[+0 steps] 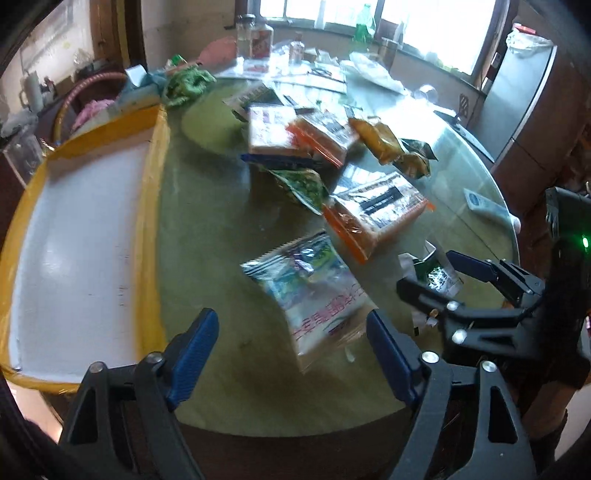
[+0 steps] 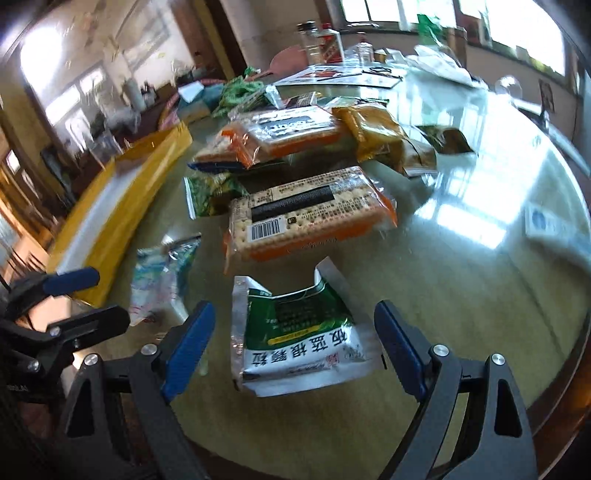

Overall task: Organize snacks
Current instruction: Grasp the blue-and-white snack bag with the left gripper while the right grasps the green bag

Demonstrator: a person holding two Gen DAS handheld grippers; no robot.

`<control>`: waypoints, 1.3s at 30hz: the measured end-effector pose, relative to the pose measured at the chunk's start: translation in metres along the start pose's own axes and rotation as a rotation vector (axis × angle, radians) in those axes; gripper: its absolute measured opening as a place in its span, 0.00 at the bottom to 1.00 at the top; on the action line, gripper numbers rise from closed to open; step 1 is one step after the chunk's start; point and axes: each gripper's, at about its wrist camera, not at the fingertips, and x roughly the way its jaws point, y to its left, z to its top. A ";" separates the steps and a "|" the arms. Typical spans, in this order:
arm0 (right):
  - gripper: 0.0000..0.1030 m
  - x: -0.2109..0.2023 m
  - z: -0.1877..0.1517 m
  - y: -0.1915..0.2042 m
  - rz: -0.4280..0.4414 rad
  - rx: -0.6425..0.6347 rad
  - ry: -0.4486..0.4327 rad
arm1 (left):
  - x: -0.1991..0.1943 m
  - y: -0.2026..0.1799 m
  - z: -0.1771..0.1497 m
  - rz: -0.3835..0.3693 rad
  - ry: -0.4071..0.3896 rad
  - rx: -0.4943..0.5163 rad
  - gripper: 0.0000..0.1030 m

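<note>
My left gripper [image 1: 291, 347] is open, just short of a silver-blue snack bag [image 1: 310, 291] on the round table. My right gripper [image 2: 295, 339] is open around a green-and-white packet [image 2: 295, 339] lying flat; the jaws stand apart from its sides. An orange cracker pack [image 2: 310, 214] lies beyond it, also in the left wrist view [image 1: 373, 218]. A yellow-rimmed white box [image 1: 81, 236] stands at the left, empty. The right gripper shows in the left wrist view [image 1: 424, 273], the left gripper in the right wrist view [image 2: 99, 291].
Further snack packs are piled mid-table: a second orange pack [image 2: 280, 136], yellow bags [image 2: 373, 129], a green bag [image 2: 210, 192]. Jars and bottles [image 1: 255, 35] and papers stand at the far side. The table edge [image 2: 554, 387] runs close on the right.
</note>
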 end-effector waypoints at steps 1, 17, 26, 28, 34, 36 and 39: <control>0.83 0.000 -0.001 0.002 -0.013 -0.018 0.002 | 0.003 -0.003 0.001 -0.007 0.006 0.003 0.79; 0.60 -0.007 -0.020 0.000 -0.177 -0.113 -0.053 | 0.021 -0.003 -0.001 -0.035 -0.015 -0.023 0.46; 0.23 -0.011 -0.023 0.013 -0.181 -0.126 -0.069 | 0.016 0.000 0.002 -0.124 0.001 -0.049 0.41; 0.12 -0.014 -0.024 0.014 -0.190 -0.119 -0.077 | 0.011 0.002 0.003 -0.133 -0.011 -0.068 0.41; 0.08 -0.029 -0.024 0.011 -0.159 -0.102 -0.112 | -0.005 0.002 0.009 -0.173 -0.061 -0.078 0.41; 0.08 -0.035 -0.023 0.010 -0.149 -0.091 -0.128 | -0.013 0.002 0.010 -0.191 -0.084 -0.081 0.41; 0.08 -0.048 -0.020 0.011 -0.136 -0.080 -0.162 | -0.024 0.004 0.012 -0.205 -0.104 -0.088 0.41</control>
